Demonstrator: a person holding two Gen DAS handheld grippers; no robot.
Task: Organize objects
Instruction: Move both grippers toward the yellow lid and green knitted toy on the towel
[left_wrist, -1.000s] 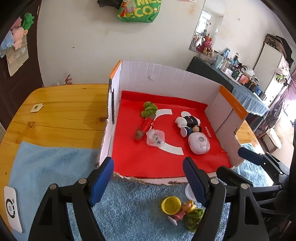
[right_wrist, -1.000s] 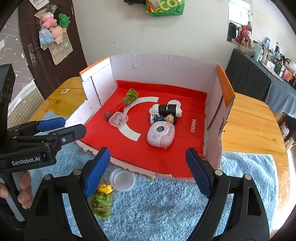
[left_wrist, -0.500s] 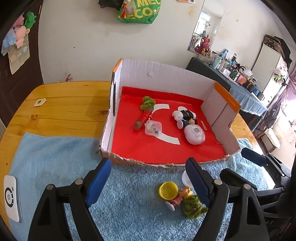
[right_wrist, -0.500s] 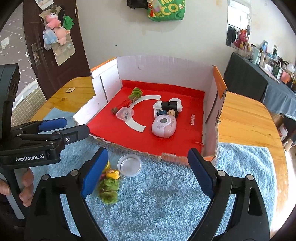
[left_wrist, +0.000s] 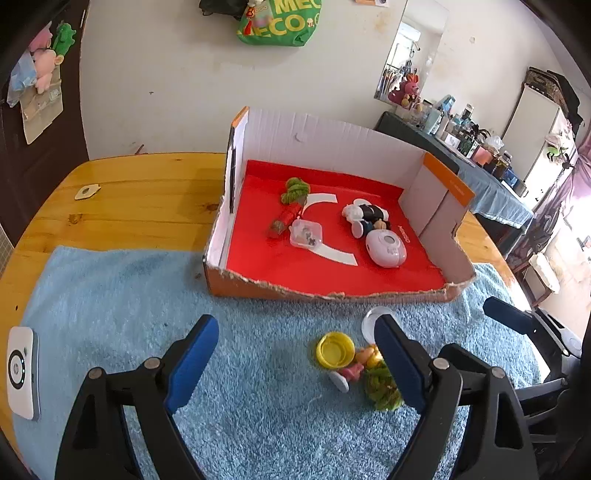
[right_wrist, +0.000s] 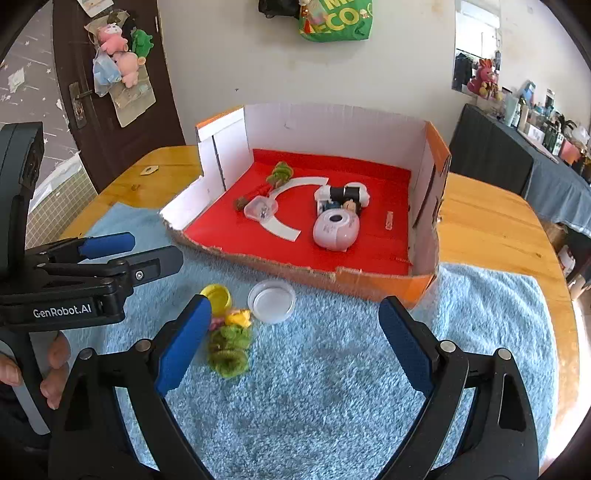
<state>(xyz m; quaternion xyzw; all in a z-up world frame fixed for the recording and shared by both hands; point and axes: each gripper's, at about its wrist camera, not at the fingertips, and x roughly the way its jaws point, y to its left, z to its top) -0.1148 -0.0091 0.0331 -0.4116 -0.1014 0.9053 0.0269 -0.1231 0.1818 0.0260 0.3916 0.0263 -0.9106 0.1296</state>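
Both tongs opening, nothing between the pads: left tongs (left_wrist: 295, 362) spread over bare blue towel (left_wrist: 110, 295), right tongs (right_wrist: 295, 343) likewise, angled down toward the loose pile. Sorting mostly done, judging by the layout: cardboard box (right_wrist: 332, 122) with red floor already holds green-and-red yarn toy (right_wrist: 277, 175), clear small case (right_wrist: 260, 208), black-and-white figure (right_wrist: 341, 195) and pink round gadget (right_wrist: 336, 230), all lying flat, spaced apart. Front wall of box torn low, probably so items slide in over the edge without lifting high. Still outside, on towel just before that low edge: yellow lid (right_wrist: 218, 295), clear round lid (right_wrist: 272, 301), small yellow-pink figure (right_wrist: 238, 317) touching green fuzzy bundle (right_wrist: 229, 350). Pile sits just beside right tongs' left pad, so right side looks best placed for next pick; clear lid flat and thin, likely awkward to pinch off soft pile. White device (left_wrist: 22, 373) at far left towel edge, well apart, untouched. Towel spread over wooden counter (right_wrist: 491, 221), presumably to stop rolling.
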